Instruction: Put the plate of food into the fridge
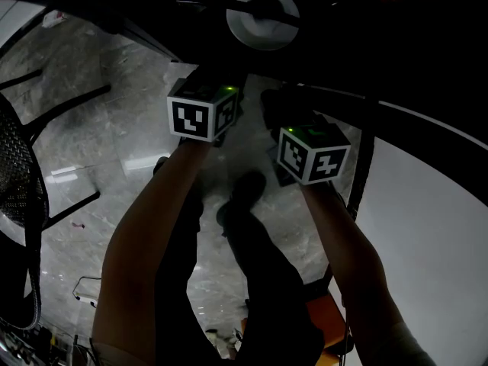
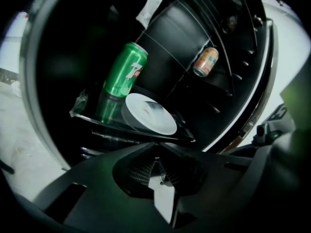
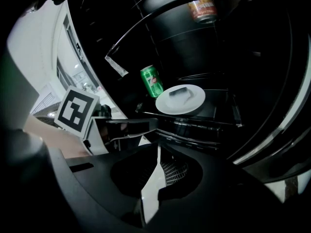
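The head camera looks steeply down past the left forearm [image 1: 149, 235] and right forearm [image 1: 351, 258] to the floor [image 1: 114, 151]. The plate [image 1: 261, 15] lies far off at that view's top edge. The left tool [image 2: 157, 147] carries a camera facing into the open fridge [image 2: 175, 38], close to the shelf [image 2: 85, 114]. The camera on the right tool [image 3: 159, 148] faces the same shelf from farther back, with the left tool's marker cube [image 3: 77, 111] at its left. Both gripper views share the plate, the green can [image 2: 125, 69] and the orange can [image 2: 206, 62].
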{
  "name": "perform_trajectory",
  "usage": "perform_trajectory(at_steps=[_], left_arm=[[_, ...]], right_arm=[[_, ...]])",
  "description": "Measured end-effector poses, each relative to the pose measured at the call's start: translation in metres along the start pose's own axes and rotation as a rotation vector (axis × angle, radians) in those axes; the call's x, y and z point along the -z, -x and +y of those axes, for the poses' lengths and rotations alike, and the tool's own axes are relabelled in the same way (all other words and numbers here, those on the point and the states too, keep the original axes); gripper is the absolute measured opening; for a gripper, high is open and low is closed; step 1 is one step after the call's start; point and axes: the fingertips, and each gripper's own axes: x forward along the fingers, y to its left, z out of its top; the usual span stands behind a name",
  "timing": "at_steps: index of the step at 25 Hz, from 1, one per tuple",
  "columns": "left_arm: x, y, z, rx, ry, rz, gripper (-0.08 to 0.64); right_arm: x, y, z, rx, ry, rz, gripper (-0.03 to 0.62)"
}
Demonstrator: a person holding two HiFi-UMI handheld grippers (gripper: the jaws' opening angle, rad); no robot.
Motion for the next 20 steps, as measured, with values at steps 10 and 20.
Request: perform_trajectory(at_steps=[10, 20], left_arm=[[0.017, 0.049, -0.005, -0.004, -0.061, 0.080, 0.011], [0.000, 0.109, -0.009, -0.001, -0.079, 0.090, 0.011]], right_arm=[[0.004, 0.009, 0.029, -0.014, -0.007, 0.031, 0.031], [-0.013, 0.023, 0.072, -0.039, 0.029, 0.077, 0.031]])
